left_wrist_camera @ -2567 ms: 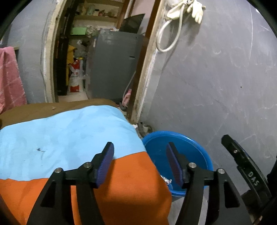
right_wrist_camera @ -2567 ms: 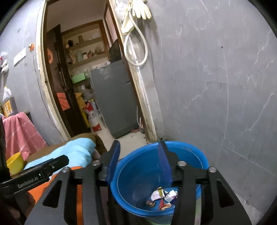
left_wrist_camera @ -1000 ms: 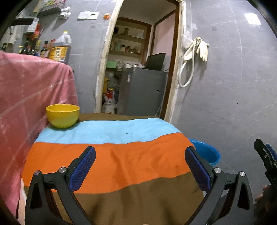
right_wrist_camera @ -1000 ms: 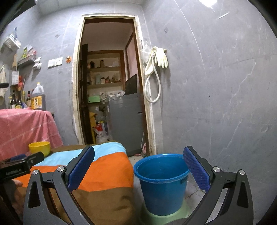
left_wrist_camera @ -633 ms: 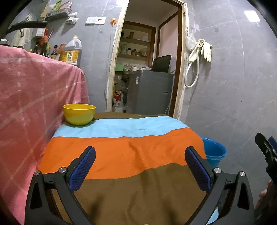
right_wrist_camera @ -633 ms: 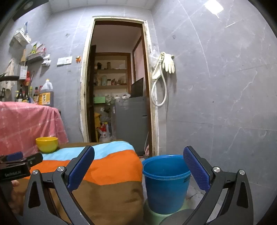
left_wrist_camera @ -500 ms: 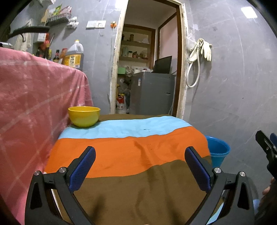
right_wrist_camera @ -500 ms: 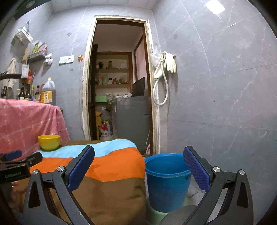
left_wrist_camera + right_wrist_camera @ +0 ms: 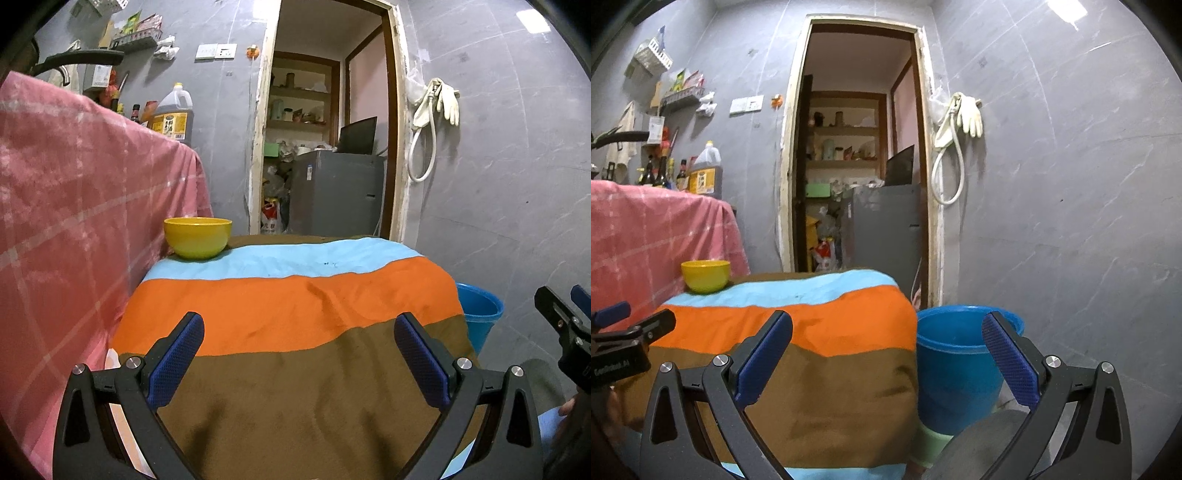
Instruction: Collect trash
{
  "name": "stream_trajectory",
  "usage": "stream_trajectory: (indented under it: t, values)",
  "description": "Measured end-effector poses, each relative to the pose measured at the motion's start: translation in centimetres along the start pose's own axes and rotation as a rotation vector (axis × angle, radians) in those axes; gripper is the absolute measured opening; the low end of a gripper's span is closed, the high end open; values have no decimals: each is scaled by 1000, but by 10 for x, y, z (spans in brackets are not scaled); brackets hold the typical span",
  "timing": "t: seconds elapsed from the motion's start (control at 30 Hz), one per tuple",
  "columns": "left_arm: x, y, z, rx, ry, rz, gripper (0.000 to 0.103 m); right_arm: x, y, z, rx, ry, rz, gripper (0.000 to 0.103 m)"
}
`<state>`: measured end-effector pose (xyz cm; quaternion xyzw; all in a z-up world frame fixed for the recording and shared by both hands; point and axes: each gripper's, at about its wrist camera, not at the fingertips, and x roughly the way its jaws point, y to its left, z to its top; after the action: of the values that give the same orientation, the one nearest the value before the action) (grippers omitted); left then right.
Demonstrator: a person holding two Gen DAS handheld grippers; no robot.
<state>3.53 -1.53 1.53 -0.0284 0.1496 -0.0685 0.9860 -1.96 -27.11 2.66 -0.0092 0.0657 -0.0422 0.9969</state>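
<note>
Both the left gripper (image 9: pixel 298 356) and right gripper (image 9: pixel 886 354) hover with fingers spread wide, grasping nothing. The blue bucket (image 9: pixel 960 365) stands right of the striped-cloth table (image 9: pixel 295 314); a yellow bowl (image 9: pixel 197 237) sits at its far left.

Yellow bowl (image 9: pixel 197 237) on striped blanket (image 9: pixel 295 295), pink cloth (image 9: pixel 74 206) left of it, grey fridge (image 9: pixel 334 194) beyond, through doorway.

The cloth (image 9: pixel 295 302) is matt, fuzzy fabric. The bucket (image 9: pixel 956 373) and bowl (image 9: pixel 197 236) look like smooth, glossy plastic. The claw pads (image 9: pixel 175 363) are dimpled, the wall (image 9: pixel 1071 184) polished stone-look tile.
</note>
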Motion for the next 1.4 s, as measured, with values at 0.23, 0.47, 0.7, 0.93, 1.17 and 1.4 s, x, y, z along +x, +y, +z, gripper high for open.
stream_trajectory:
  t: [0.23, 0.47, 0.7, 0.93, 1.17, 1.4]
  values:
    - [2, 2, -2, -12, 9, 6, 101, 6, 0, -4, -1, 33, 12, 103]
    - [2, 2, -3, -12, 8, 7, 101, 6, 0, -5, -2, 43, 20, 103]
    - [1, 2, -3, -16, 5, 8, 101, 7, 0, -5, -1, 46, 21, 103]
    - [1, 2, -3, -15, 4, 8, 101, 7, 0, -5, -2, 46, 20, 103]
    - [0, 3, -3, -14, 2, 10, 101, 7, 0, -5, -1, 45, 21, 103]
    - [0, 5, -3, -14, 2, 7, 101, 7, 0, -5, -1, 46, 20, 103]
